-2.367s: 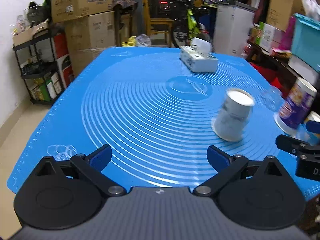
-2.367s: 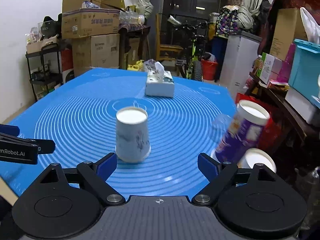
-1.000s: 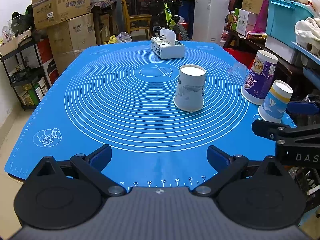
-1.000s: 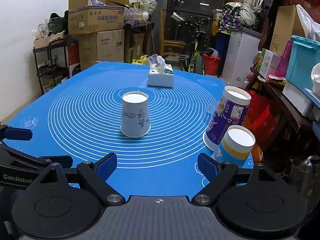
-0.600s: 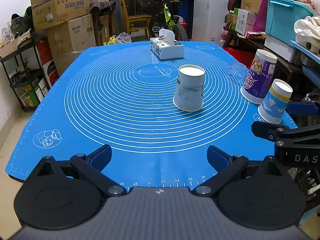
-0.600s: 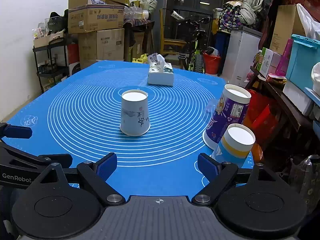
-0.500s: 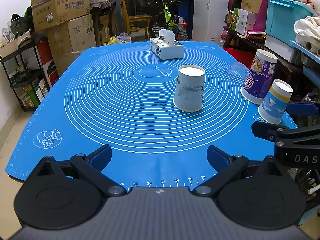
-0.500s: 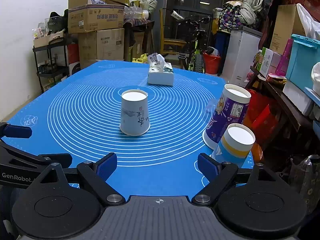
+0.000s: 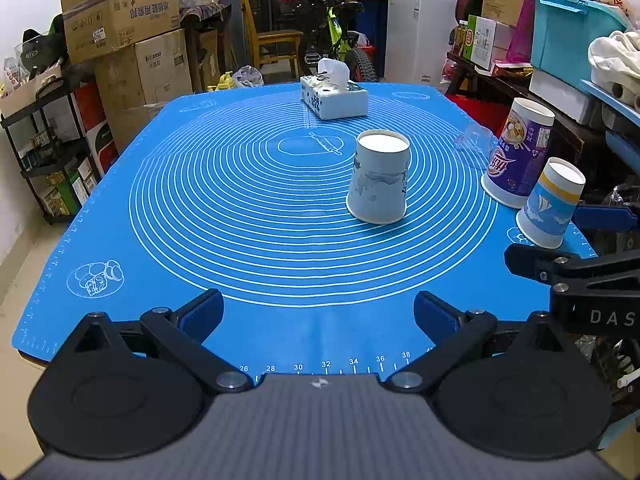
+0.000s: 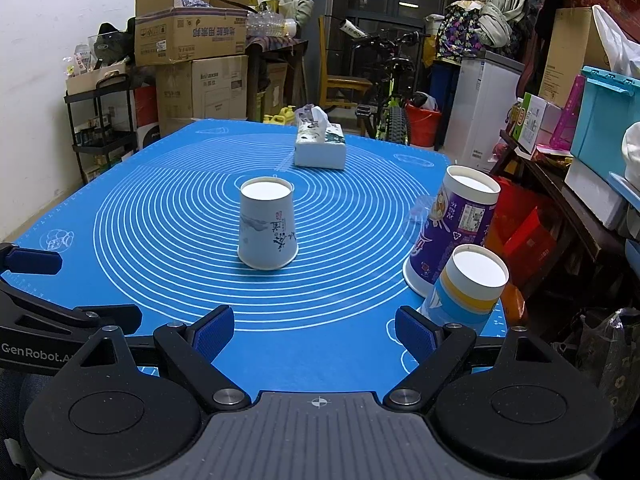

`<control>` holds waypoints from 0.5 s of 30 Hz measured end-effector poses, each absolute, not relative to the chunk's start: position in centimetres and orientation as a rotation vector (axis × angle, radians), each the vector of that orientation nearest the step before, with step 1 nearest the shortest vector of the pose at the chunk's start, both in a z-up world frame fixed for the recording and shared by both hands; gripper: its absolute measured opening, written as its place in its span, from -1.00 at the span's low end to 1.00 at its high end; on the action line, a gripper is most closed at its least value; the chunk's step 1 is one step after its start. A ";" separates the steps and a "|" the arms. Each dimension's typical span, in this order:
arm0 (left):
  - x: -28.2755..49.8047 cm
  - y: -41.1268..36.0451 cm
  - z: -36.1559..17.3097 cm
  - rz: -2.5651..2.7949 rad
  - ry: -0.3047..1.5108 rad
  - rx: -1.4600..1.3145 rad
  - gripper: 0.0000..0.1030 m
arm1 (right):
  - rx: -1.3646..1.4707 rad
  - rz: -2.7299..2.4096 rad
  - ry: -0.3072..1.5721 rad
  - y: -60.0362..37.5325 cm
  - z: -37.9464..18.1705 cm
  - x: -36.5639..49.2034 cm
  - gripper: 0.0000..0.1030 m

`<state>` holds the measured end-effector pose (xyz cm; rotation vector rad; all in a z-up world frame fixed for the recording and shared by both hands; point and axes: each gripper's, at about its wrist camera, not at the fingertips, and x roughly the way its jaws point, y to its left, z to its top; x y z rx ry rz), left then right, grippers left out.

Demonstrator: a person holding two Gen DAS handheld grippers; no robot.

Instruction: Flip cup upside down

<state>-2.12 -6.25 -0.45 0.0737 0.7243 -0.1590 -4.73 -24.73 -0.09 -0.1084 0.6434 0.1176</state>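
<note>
Right wrist: cup point(image 10: 267, 226) inverted, well beyond spread jaws.

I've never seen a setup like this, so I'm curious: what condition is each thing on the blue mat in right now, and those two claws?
White cup: upside down, standing free mid-mat.
Purple cup: upside down, at the mat's right edge.
Striped cup: upside down, nearest the right claw.
Clear plastic cup: upside down, behind the purple cup.
Tissue box: open, a tissue sticking up.
Left claw: open, empty.
Right claw: open, empty.
</note>
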 end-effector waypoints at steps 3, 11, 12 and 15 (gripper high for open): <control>-2.1 -6.3 -0.5 -0.159 0.724 0.074 0.95 | -0.110 0.118 0.644 -24.7 -0.1 -4.7 0.72; -2.1 -6.3 -0.5 -0.158 0.724 0.075 0.95 | -0.111 0.118 0.646 -24.8 -0.1 -4.7 0.72; -2.1 -6.3 -0.5 -0.158 0.725 0.075 0.95 | -0.111 0.118 0.646 -24.8 -0.1 -4.7 0.72; -2.0 -6.3 -0.6 -0.156 0.726 0.077 0.95 | -0.110 0.118 0.647 -24.8 -0.1 -4.7 0.72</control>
